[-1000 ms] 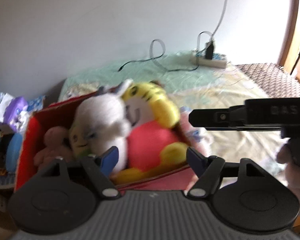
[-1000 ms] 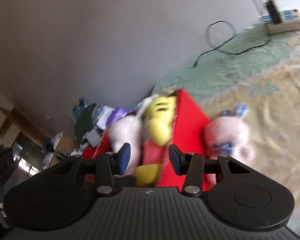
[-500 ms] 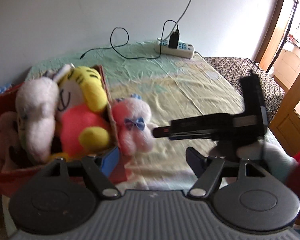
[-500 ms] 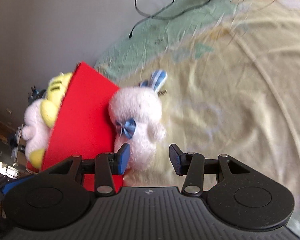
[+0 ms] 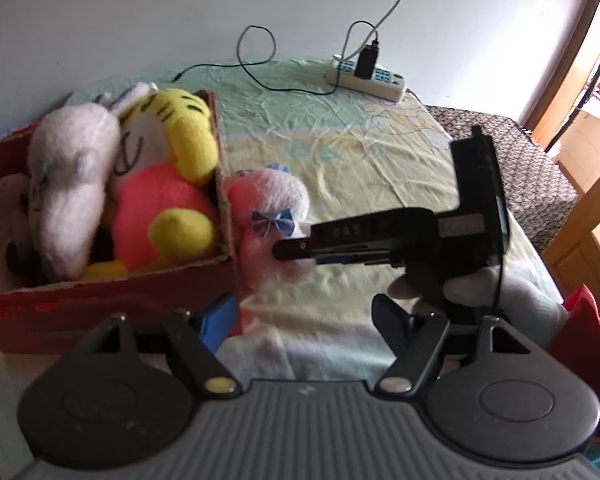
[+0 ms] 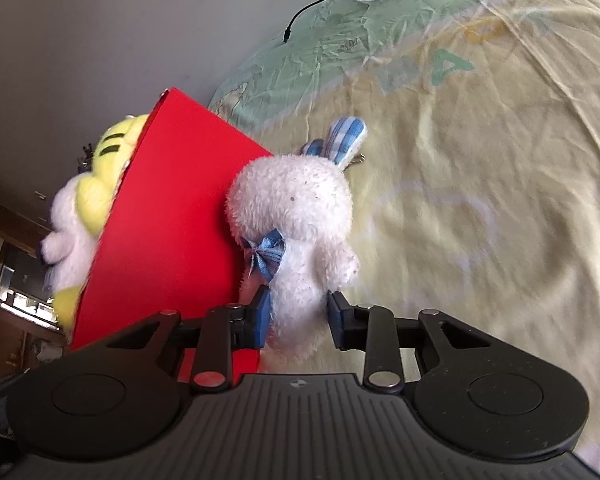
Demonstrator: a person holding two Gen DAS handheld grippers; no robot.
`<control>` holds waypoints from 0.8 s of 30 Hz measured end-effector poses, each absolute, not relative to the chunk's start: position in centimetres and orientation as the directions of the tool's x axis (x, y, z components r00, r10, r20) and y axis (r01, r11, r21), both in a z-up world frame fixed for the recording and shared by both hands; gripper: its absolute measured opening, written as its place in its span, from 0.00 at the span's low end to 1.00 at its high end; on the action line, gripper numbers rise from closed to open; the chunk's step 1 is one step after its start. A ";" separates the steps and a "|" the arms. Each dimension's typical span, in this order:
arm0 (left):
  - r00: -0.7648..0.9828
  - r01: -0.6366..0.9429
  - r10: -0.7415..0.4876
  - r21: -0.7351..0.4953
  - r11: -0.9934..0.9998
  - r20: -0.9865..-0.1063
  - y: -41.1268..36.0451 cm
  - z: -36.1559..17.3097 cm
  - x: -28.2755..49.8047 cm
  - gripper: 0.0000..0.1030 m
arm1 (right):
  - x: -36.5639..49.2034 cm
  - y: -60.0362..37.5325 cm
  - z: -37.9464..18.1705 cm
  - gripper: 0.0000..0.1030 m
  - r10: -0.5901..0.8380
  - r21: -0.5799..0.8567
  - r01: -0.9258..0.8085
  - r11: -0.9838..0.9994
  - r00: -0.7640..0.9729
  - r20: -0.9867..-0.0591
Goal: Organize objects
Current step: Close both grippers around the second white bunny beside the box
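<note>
Now | right tongs point(image 6: 296, 318) clenched on white bunny point(image 6: 296, 216) | left tongs point(image 5: 304, 320) spread wide, holding nothing

We're over a bed point(image 5: 340, 152) spread with a crinkled sheet, pale yellow close in, green at the far end. Ahead and left of our left claw point(image 5: 304, 316) a red box point(image 5: 112, 292) sits on it. A white plush rabbit point(image 6: 296, 220) lies on the sheet against the box's side, straight ahead of our right claw point(image 6: 298, 316). Far beyond the left claw a white power strip point(image 5: 366, 78) rests on the green, with a black cable point(image 5: 260, 68) looping across it.
</note>
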State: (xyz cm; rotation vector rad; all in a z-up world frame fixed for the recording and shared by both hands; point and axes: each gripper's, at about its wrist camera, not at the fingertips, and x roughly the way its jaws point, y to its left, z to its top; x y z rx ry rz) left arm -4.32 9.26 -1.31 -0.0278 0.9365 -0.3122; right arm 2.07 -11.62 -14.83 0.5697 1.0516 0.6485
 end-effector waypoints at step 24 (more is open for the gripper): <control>0.379 0.310 -0.254 -0.137 0.941 -0.890 2.9 -8.7 0.9 0.75 | 0.5 -17.6 -15.0 0.55 0.794 0.805 -0.124 0.580 0.305 -0.526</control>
